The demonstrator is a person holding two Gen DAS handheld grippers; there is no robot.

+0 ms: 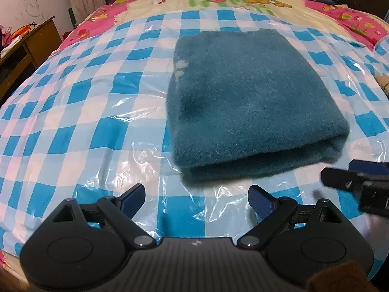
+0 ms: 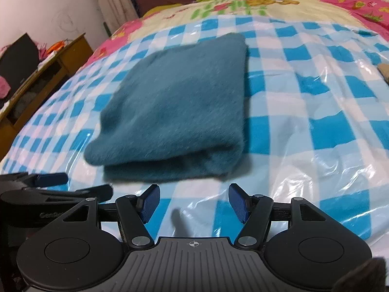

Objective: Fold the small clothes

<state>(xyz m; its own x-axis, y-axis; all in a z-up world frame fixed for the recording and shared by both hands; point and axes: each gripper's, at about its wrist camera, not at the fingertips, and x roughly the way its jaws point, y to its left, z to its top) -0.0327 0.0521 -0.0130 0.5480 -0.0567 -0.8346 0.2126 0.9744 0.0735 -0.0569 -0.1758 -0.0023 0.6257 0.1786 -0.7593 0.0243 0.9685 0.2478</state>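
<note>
Both claws hang low over the bed and point downward at a slant, side by side. In the left wrist view the left claw (image 1: 196,198) stands wide, with nothing between its blue pads (image 1: 261,200). The right claw (image 2: 194,203) is also wide and empty. Just ahead of both claws lies the folded teal cloth (image 1: 248,102), flat on the checked plastic sheet (image 1: 80,112) that covers the bed; its thick folded edge faces the claws. Neither claw touches the cloth. A wooden cabinet (image 2: 48,73) stands far left of the claws.
</note>
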